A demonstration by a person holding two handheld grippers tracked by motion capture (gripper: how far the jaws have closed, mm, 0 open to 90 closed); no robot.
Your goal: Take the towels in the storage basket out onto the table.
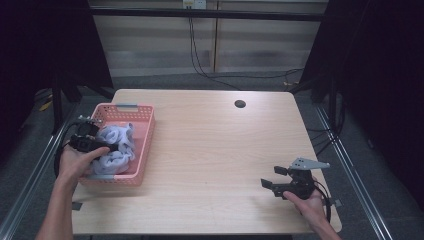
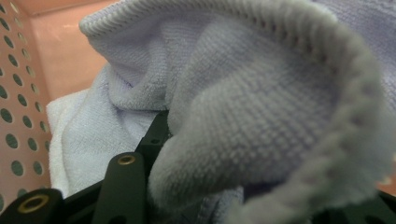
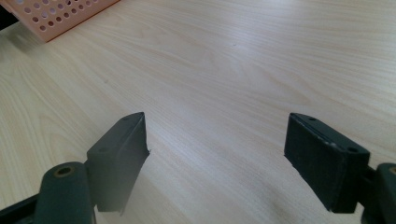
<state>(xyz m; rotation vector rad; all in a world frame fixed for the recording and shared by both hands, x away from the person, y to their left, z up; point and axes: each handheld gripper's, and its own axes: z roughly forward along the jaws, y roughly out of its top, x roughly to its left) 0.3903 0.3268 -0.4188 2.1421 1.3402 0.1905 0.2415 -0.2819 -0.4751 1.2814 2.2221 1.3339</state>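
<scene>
A pink perforated basket [image 1: 146, 142] stands at the table's left and holds a crumpled lavender towel [image 1: 120, 140]. My left gripper [image 1: 112, 148] reaches into the basket from its left side, its jaws in the cloth. In the left gripper view the towel [image 2: 261, 107] bulges up between the jaws and drapes over the right one, so my left gripper [image 2: 252, 186] looks shut on a fold. Near the front right of the table my right gripper [image 1: 272, 177] hovers low, open. In its own view my right gripper [image 3: 217, 154] has only bare wood between its jaws.
A paler cloth [image 2: 70, 140] lies under the lavender one against the basket wall [image 2: 18, 116]. A basket corner [image 3: 56, 14] shows far off in the right gripper view. The wooden table [image 1: 215, 150] has a cable hole [image 1: 240, 104] at the back. Cables run on the floor behind.
</scene>
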